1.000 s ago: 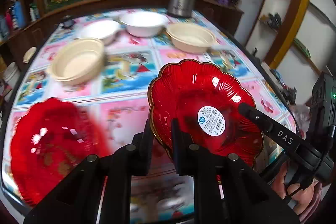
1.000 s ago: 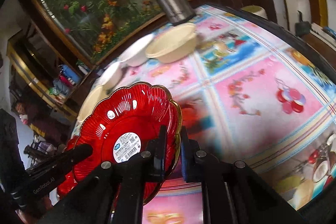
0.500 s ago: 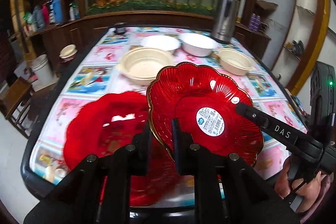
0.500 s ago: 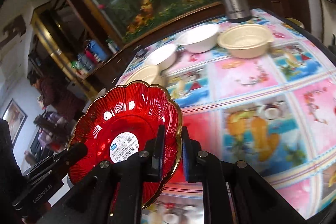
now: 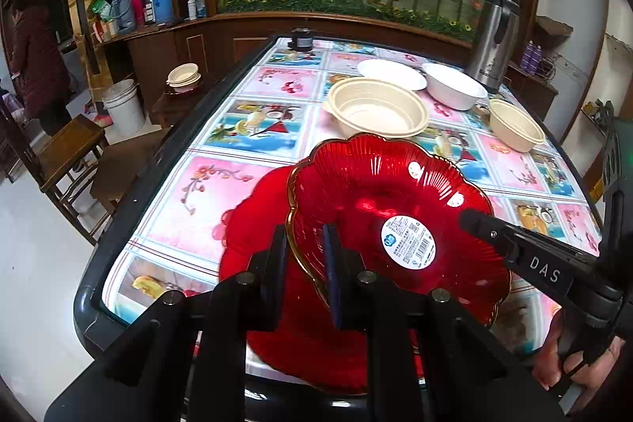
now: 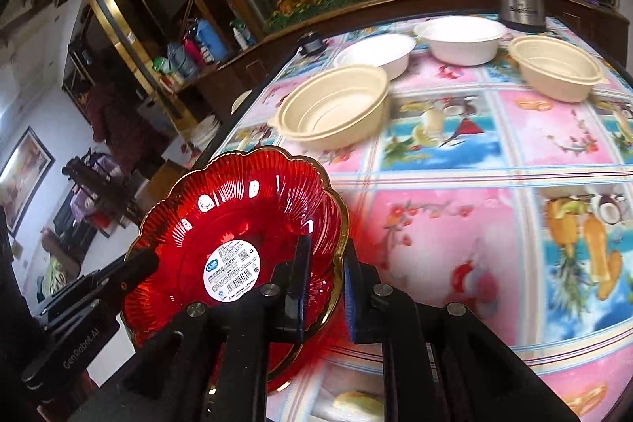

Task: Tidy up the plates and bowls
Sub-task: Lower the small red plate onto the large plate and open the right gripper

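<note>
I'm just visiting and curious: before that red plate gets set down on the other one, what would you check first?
1. Left gripper jaws clamp the red plate rim: ok.
2. Right gripper jaws clamp the opposite rim: ok.
3. Held plate is over the second red plate: ok.
4. Held plate is level: not ok, tilted.
5. Stacked beige bowls are apart from the landing spot: ok.
6. Plates are centred: cannot tell.

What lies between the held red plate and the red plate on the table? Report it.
Nothing visible. The held red plate, pinched at opposite rims by the left gripper and right gripper, hangs tilted over the second red plate on the table.
</note>
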`<act>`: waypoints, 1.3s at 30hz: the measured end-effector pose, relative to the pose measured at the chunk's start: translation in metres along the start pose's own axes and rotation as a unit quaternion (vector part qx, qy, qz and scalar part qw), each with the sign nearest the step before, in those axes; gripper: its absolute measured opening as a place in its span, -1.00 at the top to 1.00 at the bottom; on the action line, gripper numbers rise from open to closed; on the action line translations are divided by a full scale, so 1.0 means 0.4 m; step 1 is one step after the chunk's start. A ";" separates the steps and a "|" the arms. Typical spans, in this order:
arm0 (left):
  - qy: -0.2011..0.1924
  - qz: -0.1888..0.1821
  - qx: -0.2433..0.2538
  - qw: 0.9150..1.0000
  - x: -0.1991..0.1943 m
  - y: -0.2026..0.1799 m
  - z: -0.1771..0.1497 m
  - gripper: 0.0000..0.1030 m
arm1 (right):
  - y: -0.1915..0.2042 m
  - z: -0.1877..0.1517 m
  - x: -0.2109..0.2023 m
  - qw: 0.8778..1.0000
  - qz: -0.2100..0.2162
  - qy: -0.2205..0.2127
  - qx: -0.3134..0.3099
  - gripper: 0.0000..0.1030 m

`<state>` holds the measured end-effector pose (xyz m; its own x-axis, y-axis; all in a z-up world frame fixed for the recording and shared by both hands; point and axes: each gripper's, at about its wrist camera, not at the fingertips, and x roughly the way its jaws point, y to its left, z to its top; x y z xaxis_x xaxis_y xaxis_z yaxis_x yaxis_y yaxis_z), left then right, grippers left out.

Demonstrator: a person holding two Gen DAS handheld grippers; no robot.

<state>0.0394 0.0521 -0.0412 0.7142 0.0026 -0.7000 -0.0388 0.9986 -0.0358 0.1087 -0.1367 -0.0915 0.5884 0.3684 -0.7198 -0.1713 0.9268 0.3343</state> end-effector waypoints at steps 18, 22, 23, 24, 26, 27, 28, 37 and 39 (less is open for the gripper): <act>-0.003 0.020 0.011 1.000 0.019 0.018 -0.006 0.71 | 0.014 -0.004 0.050 1.000 -0.013 0.016 -0.011 0.64; -0.026 0.045 0.022 0.998 0.005 0.012 -0.001 0.71 | 0.011 -0.003 0.046 1.000 -0.013 0.016 -0.010 0.60; -0.031 0.052 0.025 0.998 0.002 0.011 0.001 0.71 | 0.013 -0.002 0.041 1.000 -0.011 0.012 -0.011 0.60; -0.038 0.059 0.028 0.997 -0.002 0.009 0.002 0.71 | 0.012 -0.001 0.037 1.000 -0.010 0.009 -0.013 0.59; -0.042 0.062 0.028 0.997 -0.005 0.012 0.006 0.69 | 0.013 0.002 0.026 1.000 -0.009 -0.001 -0.015 0.52; -0.042 0.061 0.027 0.997 -0.006 0.013 0.008 0.69 | 0.013 0.004 0.020 1.000 -0.010 -0.007 -0.017 0.48; -0.043 0.061 0.028 0.997 -0.007 0.014 0.009 0.69 | 0.012 0.005 0.013 1.000 -0.011 -0.013 -0.017 0.46; -0.049 0.058 0.034 0.996 -0.016 0.002 0.010 0.69 | -0.026 0.020 -0.021 0.999 -0.018 -0.038 0.009 0.43; -0.049 0.058 0.034 0.997 -0.016 0.000 0.010 0.69 | -0.029 0.018 -0.023 0.999 -0.021 -0.037 0.013 0.36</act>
<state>0.0376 0.0522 -0.0338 0.7726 0.1204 -0.6234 -0.0803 0.9925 0.0921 0.1110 -0.1513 -0.0845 0.6522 0.3215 -0.6865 -0.1257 0.9389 0.3203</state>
